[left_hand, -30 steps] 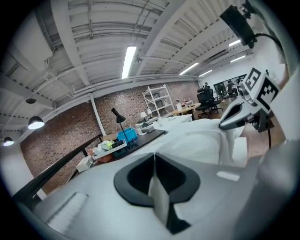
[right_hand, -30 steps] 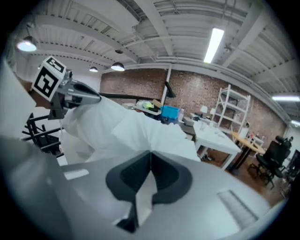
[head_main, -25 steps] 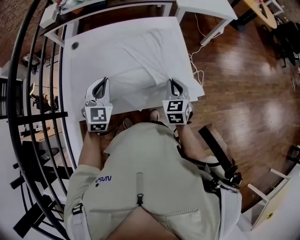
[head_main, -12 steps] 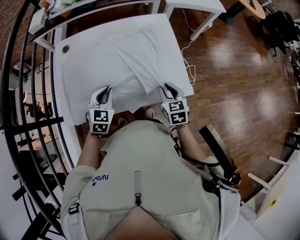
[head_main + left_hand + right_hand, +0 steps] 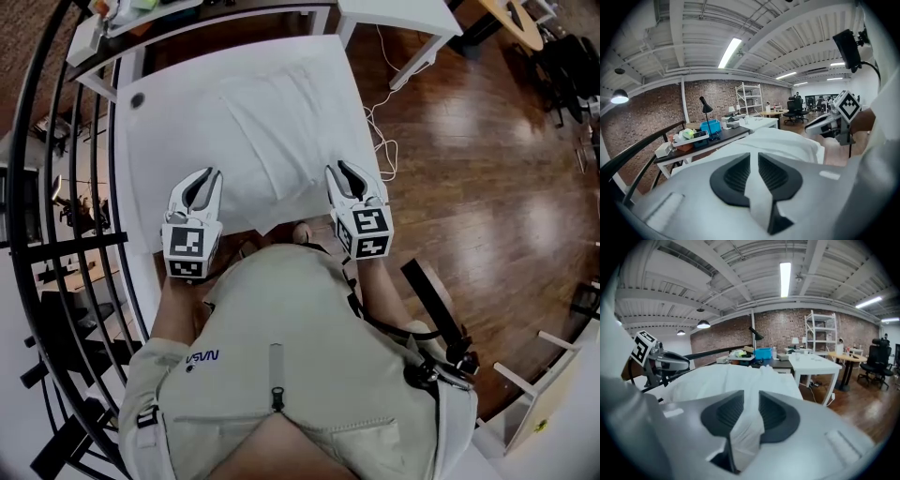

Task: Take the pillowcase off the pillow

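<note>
Saw the white fabric pillowcase (image 5: 272, 141) lying flat across the white rectangular counter (image 5: 164, 112), creased along one slanting fold, with its near edge at the counter's near edge just in front of the person (image 5: 281, 347). Could not tell case from pillow, all of it being white.

Found the left hand-held gripper (image 5: 206, 175) at the near left corner of the cloth and the right hand-held gripper (image 5: 339, 170) at the near right corner, both pointing away from the person and a little downward. Read the left one's jaws as slightly apart, just opening, with a flat strip of the white cloth running between the ribbed black pads (image 5: 736, 176) and not pinched. Read the right one's jaws as wider apart, likewise just opening, with a bunched fold of the same cloth lying loose in the gap.

Noted, beyond the far edge, a long dark counter (image 5: 726, 136) carrying a blue box (image 5: 711, 127) and a black desk lamp (image 5: 706, 107), with a brick wall (image 5: 651, 108) behind. Noted also a small white table (image 5: 398, 14) to the right of that, a white cable (image 5: 382, 131) trailing over the brown wooden floor (image 5: 487, 159), and a black metal railing (image 5: 52, 169) curving along the left.
</note>
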